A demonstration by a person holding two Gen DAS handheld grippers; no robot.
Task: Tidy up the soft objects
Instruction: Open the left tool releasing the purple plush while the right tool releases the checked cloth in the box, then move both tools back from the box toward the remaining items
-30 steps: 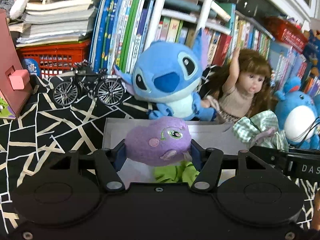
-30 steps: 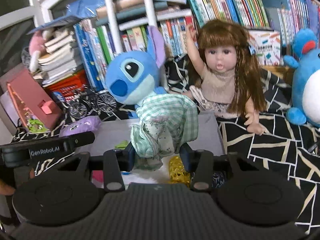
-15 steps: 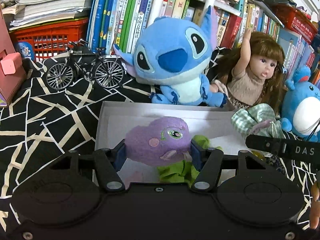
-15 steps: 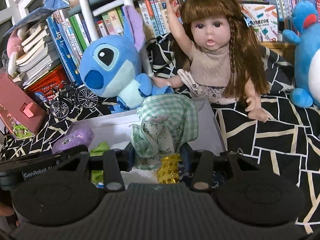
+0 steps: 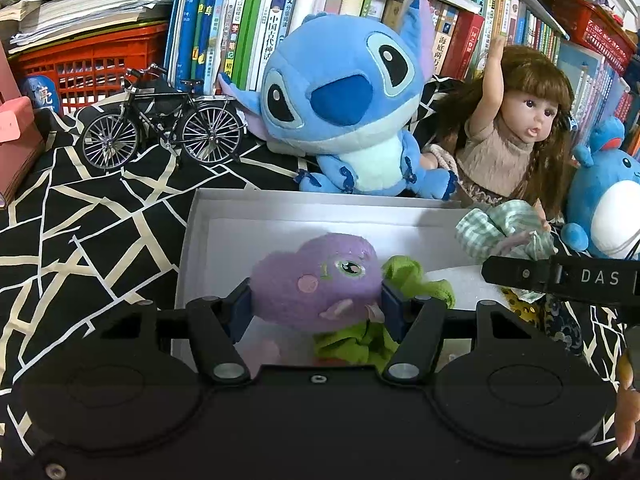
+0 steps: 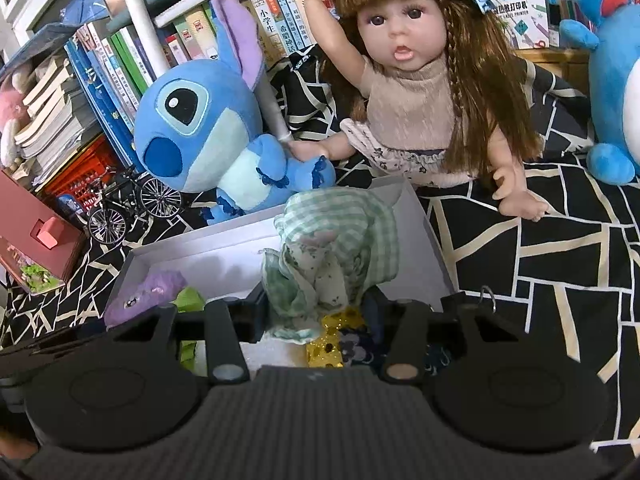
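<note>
Legible text: "DAS" in white letters on the black bar (image 5: 560, 278) at the right edge of the left wrist view. The box (image 6: 516, 4) behind the doll reads "LABEL PRINTER". Chinese titles mark several book spines (image 5: 276, 32) on the shelf; "小古文" is readable on one.

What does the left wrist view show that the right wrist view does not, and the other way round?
Only the left wrist view: the left gripper shut on the purple plush, seen face-on.

Only the right wrist view: the right gripper shut on the green checked cloth, and a gold sequin item below it.

Both: the white box, the blue Stitch plush, the doll and the model bicycle.
</note>
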